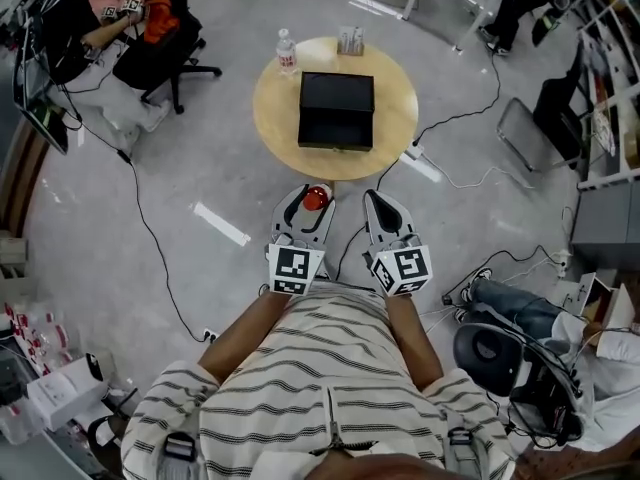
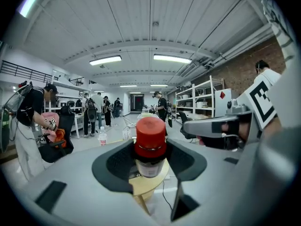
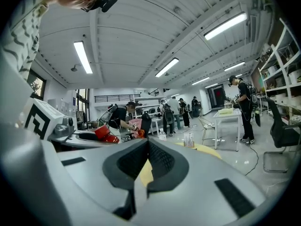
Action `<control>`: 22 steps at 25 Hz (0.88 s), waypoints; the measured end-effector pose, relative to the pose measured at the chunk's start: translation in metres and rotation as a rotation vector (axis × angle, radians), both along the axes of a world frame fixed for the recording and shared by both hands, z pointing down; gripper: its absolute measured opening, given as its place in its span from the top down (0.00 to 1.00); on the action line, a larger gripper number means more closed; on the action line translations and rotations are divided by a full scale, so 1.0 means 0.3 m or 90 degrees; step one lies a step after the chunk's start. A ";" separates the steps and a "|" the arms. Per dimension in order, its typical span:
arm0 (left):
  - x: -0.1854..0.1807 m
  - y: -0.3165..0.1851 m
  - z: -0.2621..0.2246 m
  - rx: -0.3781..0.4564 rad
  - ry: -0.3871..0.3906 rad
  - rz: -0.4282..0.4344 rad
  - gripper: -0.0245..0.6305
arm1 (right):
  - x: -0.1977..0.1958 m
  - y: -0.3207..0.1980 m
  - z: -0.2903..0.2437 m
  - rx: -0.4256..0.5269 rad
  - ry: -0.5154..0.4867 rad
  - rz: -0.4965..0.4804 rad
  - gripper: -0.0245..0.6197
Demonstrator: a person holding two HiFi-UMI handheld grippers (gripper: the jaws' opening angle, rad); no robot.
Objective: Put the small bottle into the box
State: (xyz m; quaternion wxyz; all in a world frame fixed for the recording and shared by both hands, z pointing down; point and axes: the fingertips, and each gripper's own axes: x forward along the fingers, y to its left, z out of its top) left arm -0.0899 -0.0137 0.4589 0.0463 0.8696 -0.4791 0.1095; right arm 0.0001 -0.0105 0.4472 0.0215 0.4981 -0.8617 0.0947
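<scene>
Closest thing was the person's striped shirt point(image 1: 330, 368), with both bare forearms reaching out from it toward the far side. Each arm ended in a gripper with a marker cube on top, the left cube point(image 1: 295, 268) and right cube point(image 1: 402, 268) sitting just beside each other. The left gripper point(image 1: 305, 200) had its jaws closed in on the small bottle point(image 2: 150, 145), which had a red cap and a clear body and was standing upright between the dark pads. So the bottle was in the grip and not in the box. From the head view it hung over the floor, just on the near side of the round wooden table point(image 1: 395, 118). The right gripper point(image 3: 147, 150) was right next to it on the right. Its jaws were pressed together with nothing in them, and only a sliver of the yellowish tabletop showed through lower down. The black box point(image 1: 337, 110) sat in the middle of the table, open, with its lid part toward the far side. A water bottle point(image 1: 287, 51) stood at the far left edge of the table, well apart from the box. A small packet-looking thing point(image 1: 350, 40) stood on the far edge, but it was too small to make out. On the floor to the right of the table lay a white power strip point(image 1: 420, 161) with a cable running off it. Another person sat on an office chair point(image 1: 165, 53) at the far left.
</scene>
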 end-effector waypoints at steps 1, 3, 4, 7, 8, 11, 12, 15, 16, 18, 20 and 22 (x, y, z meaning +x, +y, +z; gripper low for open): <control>-0.006 -0.011 -0.005 0.000 0.000 0.001 0.61 | -0.006 -0.009 -0.007 0.002 0.000 0.002 0.94; -0.014 -0.034 -0.009 -0.001 0.000 0.000 0.61 | -0.012 -0.028 -0.012 0.002 0.001 0.003 0.94; -0.015 -0.043 -0.009 -0.003 -0.001 -0.001 0.61 | -0.012 -0.036 -0.011 0.000 0.002 0.003 0.94; -0.001 -0.072 -0.002 -0.007 -0.003 0.000 0.61 | 0.004 -0.067 0.003 -0.010 0.003 0.008 0.94; 0.007 -0.086 0.001 -0.009 -0.004 -0.001 0.61 | 0.011 -0.084 0.005 -0.012 0.002 0.007 0.94; 0.041 -0.130 0.006 -0.012 -0.004 -0.012 0.61 | 0.040 -0.133 0.005 -0.009 -0.001 -0.006 0.94; 0.057 -0.141 0.009 -0.012 -0.004 -0.017 0.61 | 0.055 -0.146 0.005 -0.007 -0.002 -0.012 0.94; 0.082 -0.173 0.021 -0.017 -0.006 -0.038 0.61 | 0.086 -0.186 0.008 -0.006 -0.002 -0.031 0.94; 0.084 -0.187 0.024 -0.020 -0.009 -0.045 0.61 | 0.091 -0.203 0.008 -0.007 -0.001 -0.036 0.94; 0.101 -0.230 0.019 -0.022 -0.012 -0.057 0.61 | 0.113 -0.251 -0.002 -0.006 0.000 -0.045 0.94; 0.139 -0.278 0.015 -0.024 -0.008 -0.068 0.61 | 0.151 -0.301 -0.008 -0.003 0.006 -0.060 0.94; 0.170 -0.322 0.020 -0.027 -0.004 -0.079 0.61 | 0.179 -0.346 0.002 -0.009 0.009 -0.075 0.94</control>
